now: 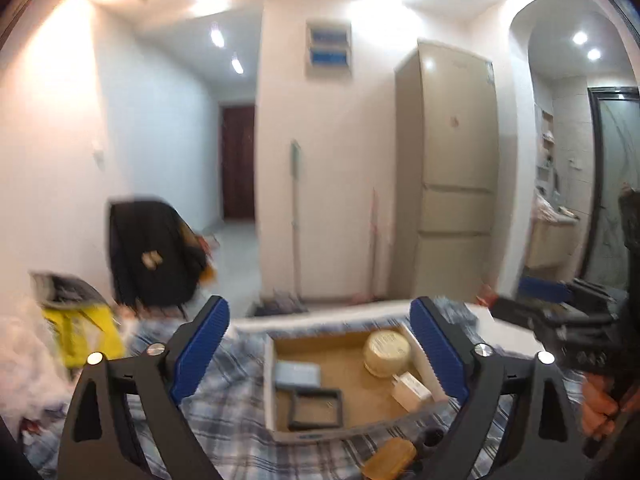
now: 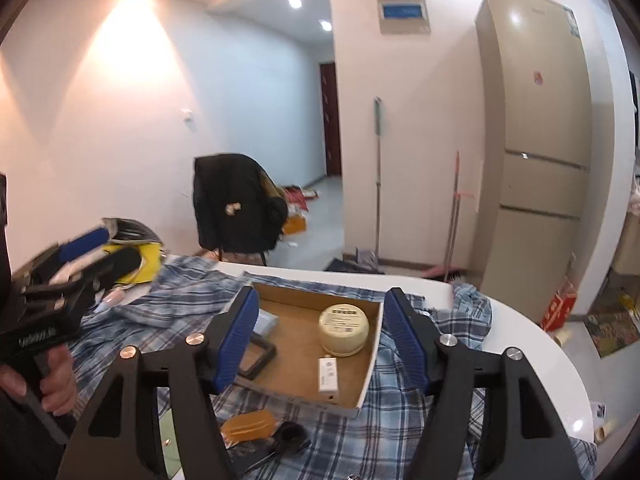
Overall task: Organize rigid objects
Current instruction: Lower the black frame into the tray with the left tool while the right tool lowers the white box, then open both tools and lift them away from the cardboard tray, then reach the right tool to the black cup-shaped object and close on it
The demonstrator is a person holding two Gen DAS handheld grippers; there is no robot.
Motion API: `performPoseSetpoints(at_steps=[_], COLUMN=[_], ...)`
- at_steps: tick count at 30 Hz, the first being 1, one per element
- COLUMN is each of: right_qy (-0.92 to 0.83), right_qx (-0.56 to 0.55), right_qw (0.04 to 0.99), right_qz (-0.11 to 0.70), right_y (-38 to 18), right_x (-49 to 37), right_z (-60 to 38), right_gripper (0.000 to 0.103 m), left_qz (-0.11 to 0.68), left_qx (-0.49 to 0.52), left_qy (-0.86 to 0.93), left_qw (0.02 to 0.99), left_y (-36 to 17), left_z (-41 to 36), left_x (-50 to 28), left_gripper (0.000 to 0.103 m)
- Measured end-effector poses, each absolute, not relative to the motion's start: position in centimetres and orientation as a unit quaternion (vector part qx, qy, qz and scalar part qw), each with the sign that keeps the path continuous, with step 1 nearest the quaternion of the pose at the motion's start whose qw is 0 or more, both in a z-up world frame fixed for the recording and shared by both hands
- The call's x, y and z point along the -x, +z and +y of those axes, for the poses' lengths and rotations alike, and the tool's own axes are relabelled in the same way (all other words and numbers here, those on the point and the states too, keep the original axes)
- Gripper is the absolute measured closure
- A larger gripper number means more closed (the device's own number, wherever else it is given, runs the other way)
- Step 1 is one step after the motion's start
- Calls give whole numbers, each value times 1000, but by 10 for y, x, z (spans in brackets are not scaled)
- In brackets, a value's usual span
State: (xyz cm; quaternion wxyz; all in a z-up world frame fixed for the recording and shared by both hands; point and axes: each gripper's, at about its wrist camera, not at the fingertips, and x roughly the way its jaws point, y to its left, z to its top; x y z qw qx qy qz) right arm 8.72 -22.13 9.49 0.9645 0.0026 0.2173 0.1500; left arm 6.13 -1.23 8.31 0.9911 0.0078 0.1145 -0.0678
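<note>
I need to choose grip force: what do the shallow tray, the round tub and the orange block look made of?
Tray: cardboard, matte brown inside with white outer walls and thin folded edges.
Round tub: probably plastic, smooth cream with a printed label on its lid.
Orange block: translucent amber, faintly glossy, perhaps soap or resin; unclear.

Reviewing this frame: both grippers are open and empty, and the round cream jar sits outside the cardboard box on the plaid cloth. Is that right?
Not quite. The round cream jar sits inside the cardboard box, as the right wrist view shows. Both the left gripper and right gripper are open and empty.
</note>
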Motion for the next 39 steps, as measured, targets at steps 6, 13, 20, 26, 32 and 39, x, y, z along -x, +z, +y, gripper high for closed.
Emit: performPoseSetpoints(at_steps=[6, 13, 20, 26, 32, 39], right_qy=[134, 104, 111, 132, 159, 141], right_qx=[42, 1, -12, 49, 15, 21], right_qw=[977, 991, 989, 974, 957, 944], right_qz=[159, 82, 97, 178, 243, 299], right_y=[90, 100, 72, 37, 19, -1], right_x=[-50, -21, -34, -55, -74, -93], right_z=[-210, -227, -232, -212, -220, -221], right_gripper=[18, 0, 0, 0, 0, 8], left_qz=[27, 40, 37, 98, 149, 116], left_qx=[-3, -6, 14, -14, -3, -36], left_qy=[-23, -26, -23, 12, -4, 9], left_qw=[999, 999, 999, 995, 989, 993], left_y=[93, 79, 38, 12, -10, -13], left_z=[-6, -5, -5, -9, -4, -18], left_x=[-19, 4, 21, -8, -29, -15], left_gripper=[0, 0, 0, 0, 0, 0])
